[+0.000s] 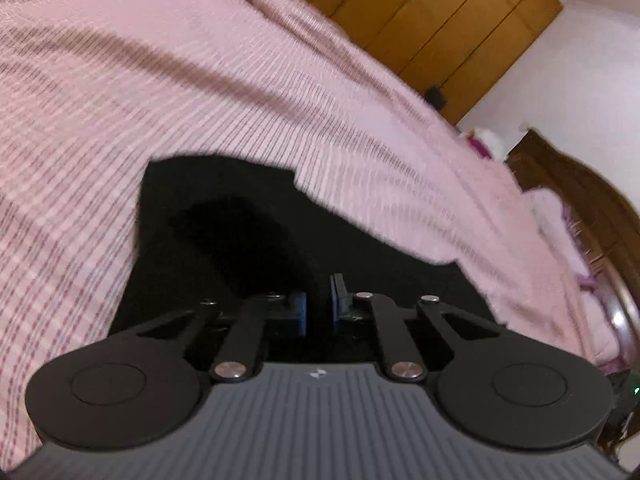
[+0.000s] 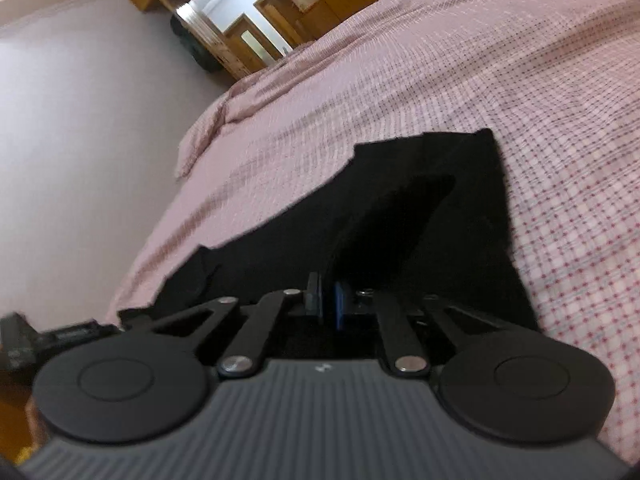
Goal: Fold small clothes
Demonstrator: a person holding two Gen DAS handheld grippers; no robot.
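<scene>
A black garment lies on the pink checked bedsheet. In the left wrist view my left gripper sits at the garment's near edge, its blue-padded fingers nearly together with black cloth between them. In the right wrist view the same black garment spreads ahead of my right gripper, whose fingers are nearly closed on the cloth's near edge. The pinched cloth itself is hard to make out against the black fingers.
The bed's edge runs along the left in the right wrist view, with pale floor beside it. A wooden wardrobe stands beyond the bed. A dark wooden headboard and pink bedding are at the right.
</scene>
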